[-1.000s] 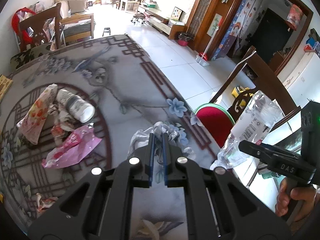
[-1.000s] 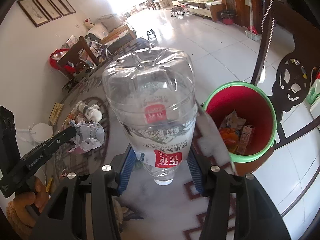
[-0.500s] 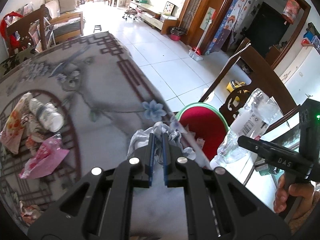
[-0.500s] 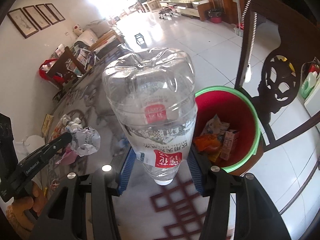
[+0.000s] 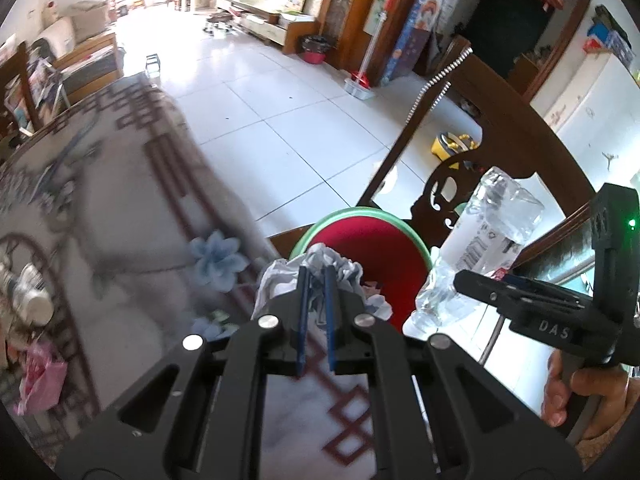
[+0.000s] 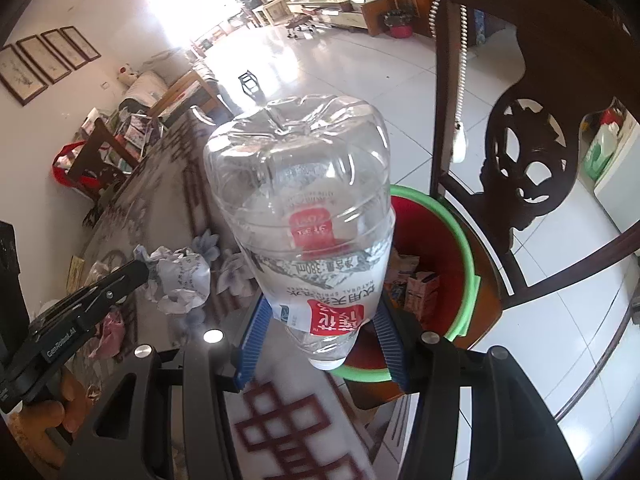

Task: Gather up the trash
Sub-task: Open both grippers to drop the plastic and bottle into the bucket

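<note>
The mouth of the red bucket (image 6: pixel 448 264) lies open from above, only some wrappers (image 6: pixel 416 280) low inside, but the table edge (image 5: pixel 256 240) hems it on one side and the dark carved chair (image 6: pixel 532 160) stands close behind its rim.
</note>
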A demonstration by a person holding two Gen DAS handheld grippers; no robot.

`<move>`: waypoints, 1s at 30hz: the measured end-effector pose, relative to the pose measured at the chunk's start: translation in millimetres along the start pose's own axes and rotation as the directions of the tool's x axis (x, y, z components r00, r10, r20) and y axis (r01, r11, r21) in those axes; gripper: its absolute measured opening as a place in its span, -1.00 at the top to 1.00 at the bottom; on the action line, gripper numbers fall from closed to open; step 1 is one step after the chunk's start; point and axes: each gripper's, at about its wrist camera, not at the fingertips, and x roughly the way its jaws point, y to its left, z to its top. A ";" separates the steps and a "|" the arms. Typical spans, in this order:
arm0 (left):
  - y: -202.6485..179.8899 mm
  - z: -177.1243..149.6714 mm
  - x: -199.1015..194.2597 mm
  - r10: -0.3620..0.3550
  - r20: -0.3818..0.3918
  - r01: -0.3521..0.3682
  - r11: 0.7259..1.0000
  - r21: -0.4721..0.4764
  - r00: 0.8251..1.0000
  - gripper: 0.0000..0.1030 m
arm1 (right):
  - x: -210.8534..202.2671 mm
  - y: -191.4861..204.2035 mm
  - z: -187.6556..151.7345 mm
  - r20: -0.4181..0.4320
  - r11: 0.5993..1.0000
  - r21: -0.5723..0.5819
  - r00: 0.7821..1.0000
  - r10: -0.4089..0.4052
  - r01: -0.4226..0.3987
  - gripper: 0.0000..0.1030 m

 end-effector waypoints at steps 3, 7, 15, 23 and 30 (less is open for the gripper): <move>-11.3 7.5 14.3 -0.007 -0.015 0.007 1.000 0.029 1.000 0.87 | 2.8 -8.7 4.9 0.000 1.000 0.008 1.000 -0.007 0.007 0.03; -21.1 12.7 27.8 -0.013 -0.035 0.016 0.998 0.062 0.999 0.87 | 6.6 -16.5 12.1 0.003 1.000 0.017 1.000 -0.015 0.015 0.03; -32.8 14.5 43.5 -0.035 -0.068 0.041 0.995 0.092 0.997 0.48 | 13.2 -22.8 21.6 -0.010 0.999 0.014 1.000 -0.030 0.030 0.00; -28.4 12.3 31.4 -0.057 -0.026 0.059 0.996 0.074 0.998 -0.20 | 0.4 -30.2 18.0 0.011 0.998 0.047 0.999 -0.051 0.050 -0.02; 5.3 -7.4 -17.2 -0.025 0.035 0.025 1.000 -0.017 0.999 -0.20 | -22.5 -11.9 12.5 0.056 0.998 0.016 0.997 -0.058 0.057 -0.02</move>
